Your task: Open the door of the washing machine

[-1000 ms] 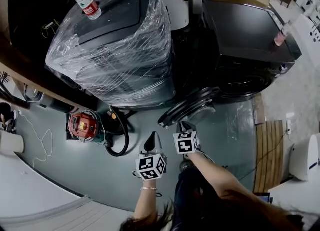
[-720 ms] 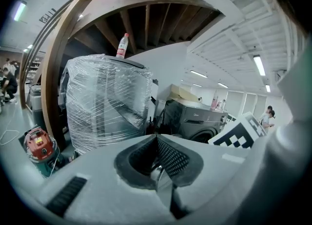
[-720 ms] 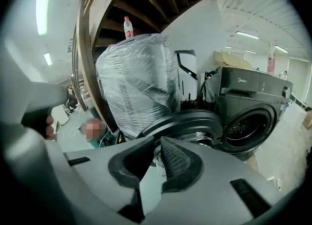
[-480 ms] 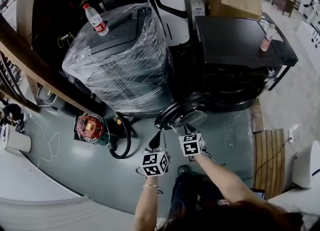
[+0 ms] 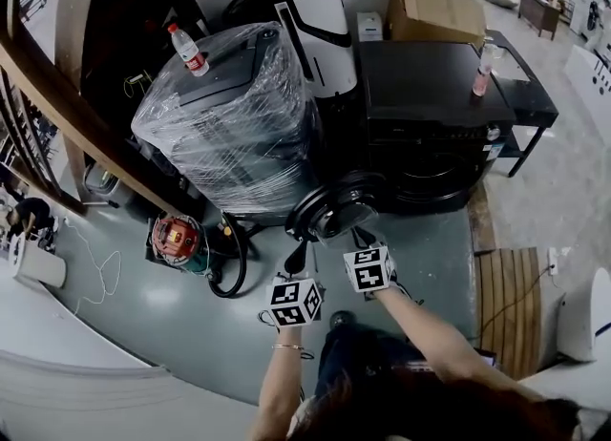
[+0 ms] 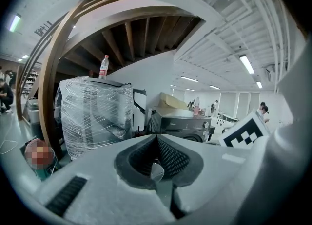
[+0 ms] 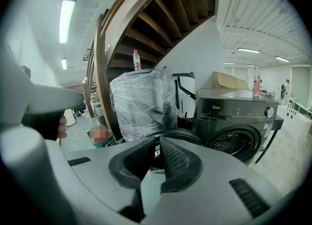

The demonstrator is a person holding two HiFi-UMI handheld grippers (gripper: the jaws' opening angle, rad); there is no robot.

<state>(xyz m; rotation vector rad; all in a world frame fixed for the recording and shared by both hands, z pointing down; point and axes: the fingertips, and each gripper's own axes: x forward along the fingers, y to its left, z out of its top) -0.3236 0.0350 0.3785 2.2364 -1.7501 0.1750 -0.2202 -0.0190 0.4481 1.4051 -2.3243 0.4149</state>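
The dark front-loading washing machine (image 5: 430, 110) stands at the centre right. Its round door (image 5: 336, 208) is swung open to the left, and the drum opening (image 7: 233, 143) shows. Both grippers hang in the air just in front of the door and touch nothing. My left gripper (image 5: 296, 260) is shut and empty, with the machine (image 6: 183, 124) far beyond its tips (image 6: 156, 139). My right gripper (image 5: 361, 237) points at the door (image 7: 175, 135). Its jaws have just been closing, and a narrow gap remains at their tips (image 7: 157, 143) with nothing between them.
A plastic-wrapped appliance (image 5: 229, 115) with a water bottle (image 5: 186, 50) on top stands left of the washer. A red tool (image 5: 177, 239) and a black hose (image 5: 229, 262) lie on the floor. A pink bottle (image 5: 480, 76) stands on the washer, wooden slats (image 5: 506, 305) lie right, and a wooden beam (image 5: 86, 115) slants left.
The head view has drawn back and up, so more of the room shows. Both grippers have lifted with it and stay just in front of the open door.
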